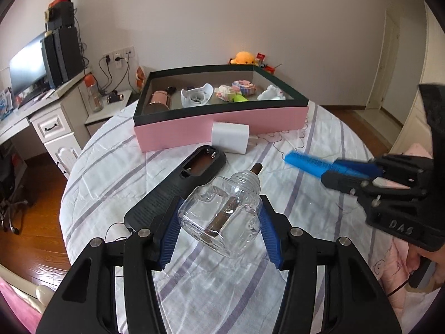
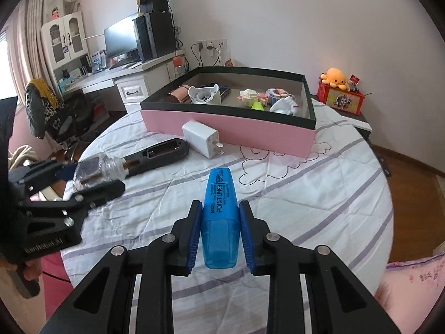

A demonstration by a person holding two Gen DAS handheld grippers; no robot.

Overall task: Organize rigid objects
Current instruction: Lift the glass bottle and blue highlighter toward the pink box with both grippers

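Above one striped bed (image 1: pixel 319 183), left jaws clamp one bottle (image 1: pixel 222 217), right jaws one highlighter (image 2: pixel 219 217).

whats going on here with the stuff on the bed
A person is tidying with a claw in each hand. The left claw grips a clear bottle, the right claw a blue highlighter. A charger and a black remote lie before the partly filled pink box.
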